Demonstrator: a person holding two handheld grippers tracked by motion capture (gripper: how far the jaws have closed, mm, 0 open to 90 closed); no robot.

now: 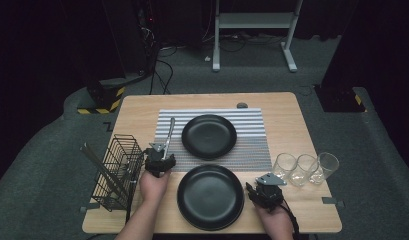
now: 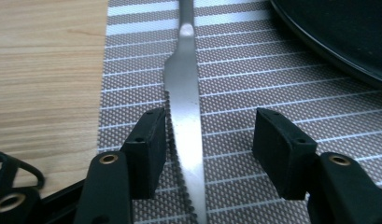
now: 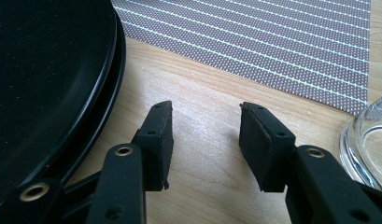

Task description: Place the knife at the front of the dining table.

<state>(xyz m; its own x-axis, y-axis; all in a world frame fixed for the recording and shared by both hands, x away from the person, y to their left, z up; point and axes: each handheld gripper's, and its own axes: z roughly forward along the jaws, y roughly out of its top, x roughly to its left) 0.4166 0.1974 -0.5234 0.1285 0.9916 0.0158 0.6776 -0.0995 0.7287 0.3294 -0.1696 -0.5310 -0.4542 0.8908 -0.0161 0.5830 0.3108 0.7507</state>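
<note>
On the striped placemat, an unmarked knife lies between the left gripper's open jaws.

No readable text, label, brand or number appears anywhere, as far as visible.

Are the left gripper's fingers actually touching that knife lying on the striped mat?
Apart, narrowly. In the left gripper view the knife lies flat on the striped mat between the fingers, with mat showing on both sides of the blade.
</note>
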